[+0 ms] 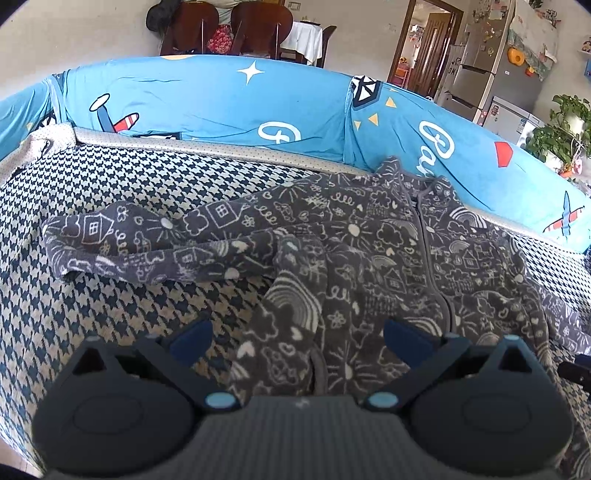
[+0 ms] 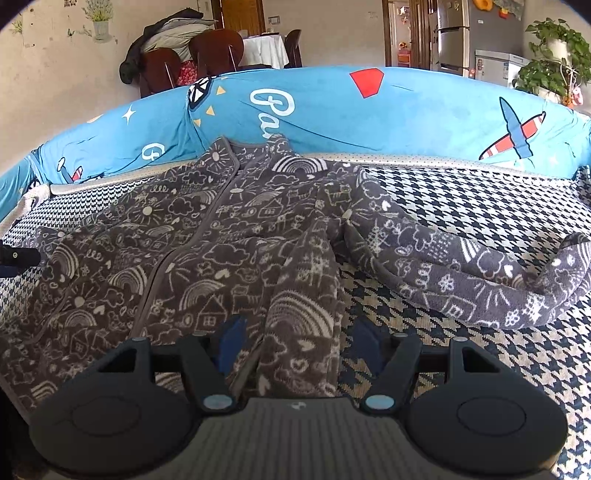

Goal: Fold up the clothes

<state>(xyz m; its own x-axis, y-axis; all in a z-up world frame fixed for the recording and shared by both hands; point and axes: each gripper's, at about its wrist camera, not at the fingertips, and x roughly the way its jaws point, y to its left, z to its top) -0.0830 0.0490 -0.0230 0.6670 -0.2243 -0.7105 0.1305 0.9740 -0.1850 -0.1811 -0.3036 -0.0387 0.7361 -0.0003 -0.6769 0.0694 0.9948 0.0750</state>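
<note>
1. Left gripper [image 1: 297, 341] and right gripper [image 2: 299, 341] both spread wide, grasping nothing — each hovered over the garment's near hem.
2. Grey doodle-print fleece jacket [image 2: 229, 236] lay flat on the houndstooth sofa seat [image 1: 110, 295], sleeves spread sideways.
3. Blue cartoon-print cover [image 2: 406, 110] ran behind — collar touching it.

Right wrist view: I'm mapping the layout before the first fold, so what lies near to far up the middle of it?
Right gripper, open, over the jacket hem → jacket → its collar → blue cover → chairs → back wall.
</note>
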